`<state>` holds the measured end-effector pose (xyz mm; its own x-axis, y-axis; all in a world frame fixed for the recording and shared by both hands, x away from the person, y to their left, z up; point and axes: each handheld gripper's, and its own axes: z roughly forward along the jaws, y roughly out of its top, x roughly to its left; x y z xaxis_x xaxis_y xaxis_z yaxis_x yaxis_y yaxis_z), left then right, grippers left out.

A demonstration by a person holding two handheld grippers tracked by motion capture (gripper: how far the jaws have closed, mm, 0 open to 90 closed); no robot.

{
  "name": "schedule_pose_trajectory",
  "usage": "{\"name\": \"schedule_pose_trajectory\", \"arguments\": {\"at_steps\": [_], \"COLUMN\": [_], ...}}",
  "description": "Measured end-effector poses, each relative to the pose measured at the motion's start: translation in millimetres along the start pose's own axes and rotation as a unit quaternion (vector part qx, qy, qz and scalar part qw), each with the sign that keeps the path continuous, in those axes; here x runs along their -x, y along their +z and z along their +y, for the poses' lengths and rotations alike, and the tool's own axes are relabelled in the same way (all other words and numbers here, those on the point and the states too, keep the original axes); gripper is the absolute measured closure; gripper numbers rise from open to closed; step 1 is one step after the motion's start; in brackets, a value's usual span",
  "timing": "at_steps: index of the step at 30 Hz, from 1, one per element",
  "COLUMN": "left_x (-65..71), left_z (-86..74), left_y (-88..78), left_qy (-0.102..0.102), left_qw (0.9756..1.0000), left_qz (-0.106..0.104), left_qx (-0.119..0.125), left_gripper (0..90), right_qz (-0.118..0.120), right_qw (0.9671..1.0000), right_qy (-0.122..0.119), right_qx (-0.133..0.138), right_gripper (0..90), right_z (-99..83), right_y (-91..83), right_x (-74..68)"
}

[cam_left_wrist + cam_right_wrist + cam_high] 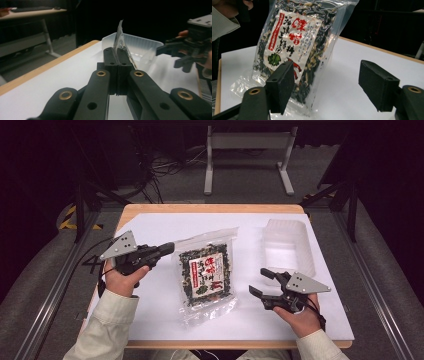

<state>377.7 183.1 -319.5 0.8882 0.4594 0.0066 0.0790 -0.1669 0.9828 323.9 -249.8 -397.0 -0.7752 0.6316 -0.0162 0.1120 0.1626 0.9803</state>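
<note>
A clear bag of dried seaweed mix with a red and white label (207, 272) sits mid-table, its upper left corner raised. My left gripper (169, 248) is shut on that corner; in the left gripper view the jaws (116, 53) pinch the bag's clear film (119, 35), which stands up between them. My right gripper (259, 281) hovers just right of the bag with its jaws wide open. In the right gripper view the bag (294, 37) hangs tilted beyond the open jaws (327, 85), with nothing between them.
A clear plastic tray (287, 242) stands at the back right of the white sheet (165, 320) that covers the wooden table (210, 208); it also appears beyond the left jaws (135, 41). A metal frame stands on the floor behind the table.
</note>
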Motion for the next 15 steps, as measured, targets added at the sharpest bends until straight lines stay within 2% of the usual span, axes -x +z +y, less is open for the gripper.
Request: {"name": "schedule_pose_trajectory", "arguments": {"at_steps": [5,10,15], "left_x": [11.4,18.3,22.5], "left_z": [7.5,11.7,13.7], "left_y": [0.2,0.2,0.8], "left_qy": [0.018,0.034,0.041], "left_qw": [0.9997,0.999,0.9984], "left_qz": [-0.015,-0.028,-0.034], "left_qx": [0.006,0.01,0.017], "left_gripper": [89.7,89.8,89.8], "right_qz": [0.007,0.016,0.035], "right_qw": [0.9999,0.9998,0.9992], "right_qy": [0.006,0.013,0.019], "right_qx": [0.01,0.005,-0.002], "right_gripper": [27.0,26.5,23.6], "right_z": [6.6,7.8,12.7], "right_y": [2.8,4.1,10.8], "right_x": [0.2,-0.3,1.7]}}
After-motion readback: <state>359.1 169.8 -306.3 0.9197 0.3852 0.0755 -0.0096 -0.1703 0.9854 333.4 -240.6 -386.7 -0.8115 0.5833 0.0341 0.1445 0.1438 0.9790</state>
